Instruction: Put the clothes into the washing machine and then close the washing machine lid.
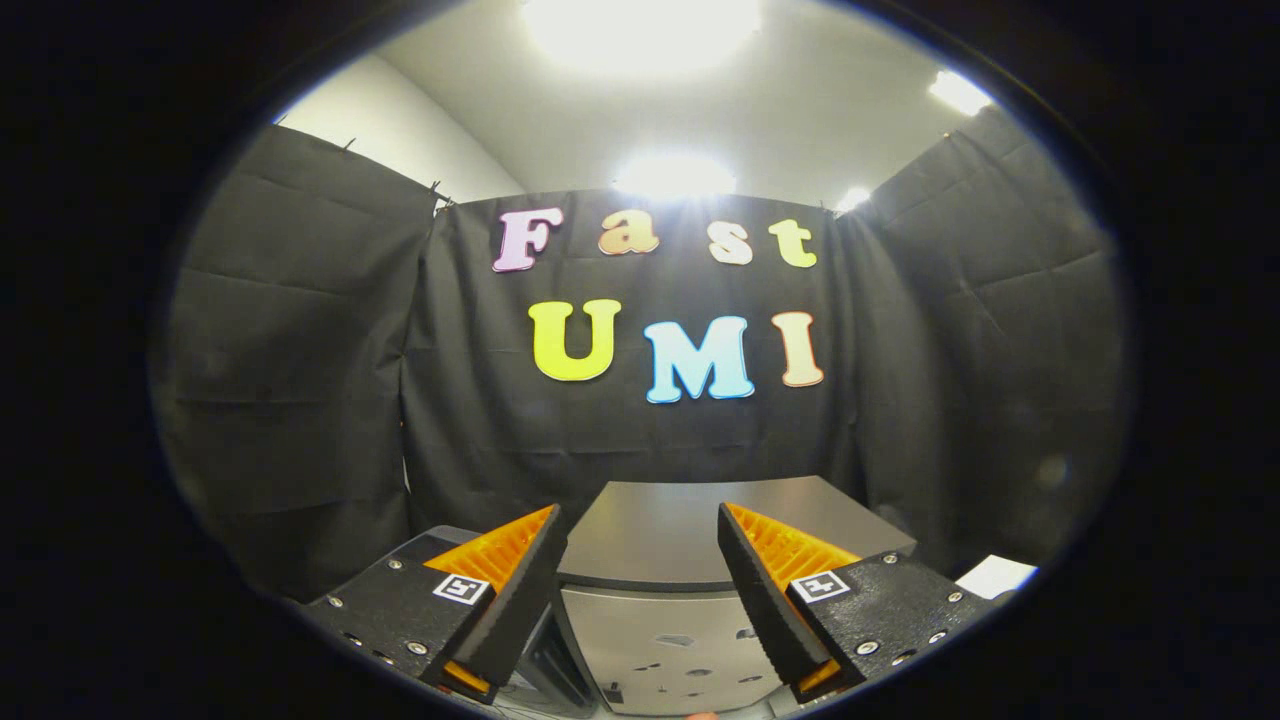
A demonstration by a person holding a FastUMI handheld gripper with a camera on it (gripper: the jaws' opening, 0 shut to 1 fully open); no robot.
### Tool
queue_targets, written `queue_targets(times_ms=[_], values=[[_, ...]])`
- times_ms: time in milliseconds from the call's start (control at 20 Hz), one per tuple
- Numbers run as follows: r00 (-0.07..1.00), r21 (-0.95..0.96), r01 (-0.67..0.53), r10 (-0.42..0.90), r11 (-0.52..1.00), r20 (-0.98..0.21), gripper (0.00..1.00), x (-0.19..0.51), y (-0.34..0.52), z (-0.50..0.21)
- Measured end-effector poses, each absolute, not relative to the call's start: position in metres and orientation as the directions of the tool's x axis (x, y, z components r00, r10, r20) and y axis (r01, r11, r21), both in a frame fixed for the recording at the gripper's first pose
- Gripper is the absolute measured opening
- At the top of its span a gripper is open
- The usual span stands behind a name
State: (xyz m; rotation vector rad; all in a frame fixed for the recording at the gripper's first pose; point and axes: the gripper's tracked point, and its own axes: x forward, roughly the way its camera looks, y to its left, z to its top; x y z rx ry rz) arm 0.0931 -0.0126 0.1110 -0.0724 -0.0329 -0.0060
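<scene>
My gripper point(640, 525) is open, its two fingers spread wide with nothing between them. Just ahead and below, between the fingers, stands the washing machine point(660, 640), a grey metallic box. Its flat top point(690, 525) lies level and looks closed down. Its front panel shows some small dark marks. No clothes can be made out among these things.
Black cloth walls point(300, 400) close the booth behind and on both sides of the machine. Bright ceiling lamps point(640, 30) glare overhead. A white flat object point(995, 577) lies to the right of the right finger.
</scene>
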Motion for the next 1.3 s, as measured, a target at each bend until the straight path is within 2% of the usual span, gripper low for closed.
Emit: queue_targets(times_ms=[400, 1300], values=[[0.997, -0.067, 0.047, -0.044, 0.997, 0.06, 0.94, 0.062, -0.049, 0.115], [0.998, -0.046, 0.045, -0.042, 0.998, 0.052, 0.94, 0.056, -0.058, 0.111]])
